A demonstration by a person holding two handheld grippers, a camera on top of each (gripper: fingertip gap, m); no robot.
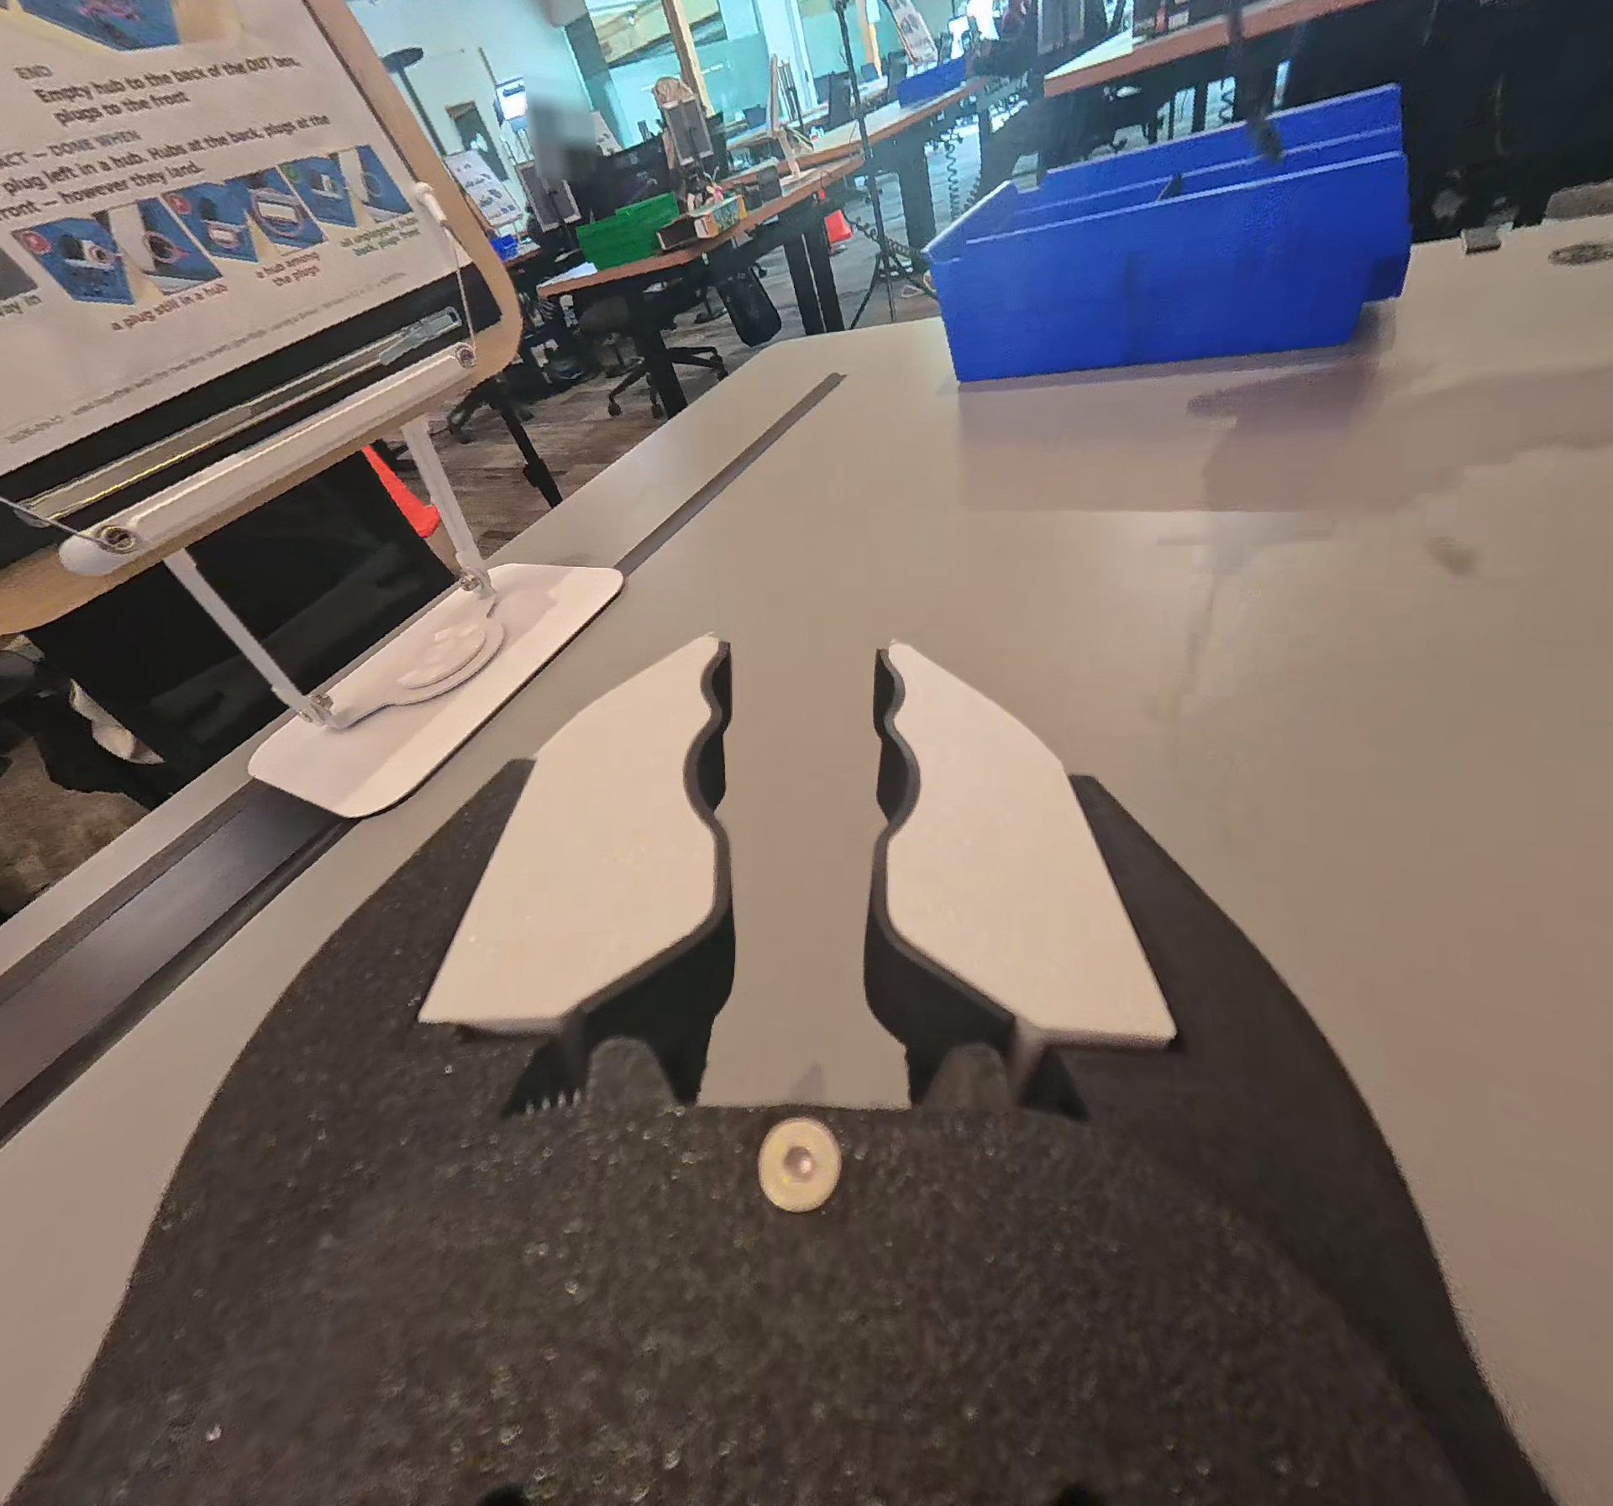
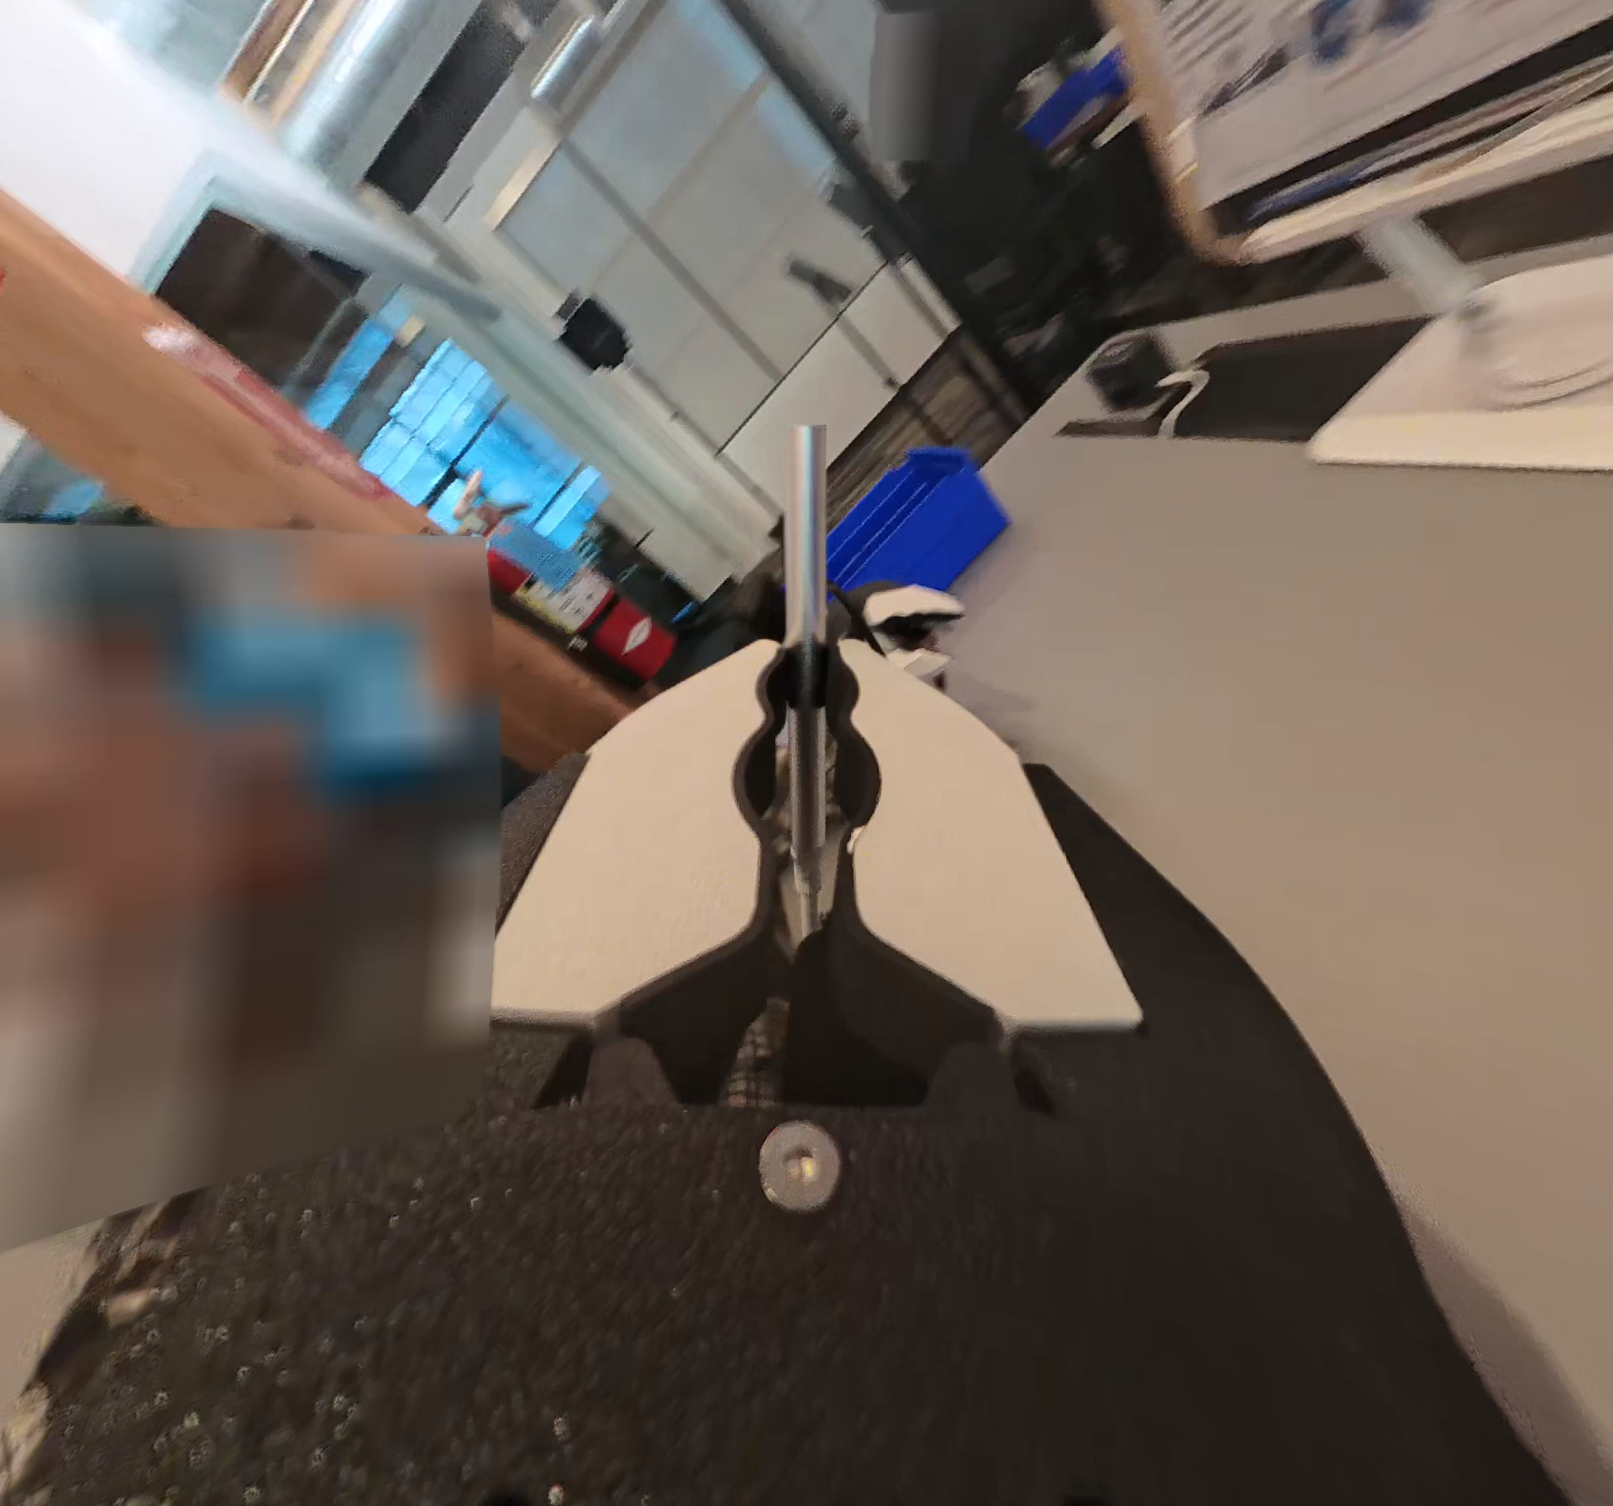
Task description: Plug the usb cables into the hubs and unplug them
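My left gripper (image 1: 803, 661) is open and empty, low over the bare grey table (image 1: 1135, 679). No hub or cable shows in the left wrist view. My right gripper (image 2: 807, 666) is shut on a thin silver metal piece (image 2: 806, 522), which looks like a slim hub seen edge-on. It sticks out straight past the fingertips, held in the air beside the table edge. The right wrist view is tilted and blurred. A small black-and-white object (image 2: 908, 609) sits just behind the right fingertip; I cannot tell what it is.
A blue bin (image 1: 1170, 242) stands at the far right of the table; a blue bin (image 2: 916, 513) also shows in the right wrist view. An instruction sheet on a stand (image 1: 218, 155) with a white base (image 1: 436, 679) stands at the left table edge. It also shows in the right wrist view (image 2: 1396, 68). About 35 centimetres separates my left fingertips from my right.
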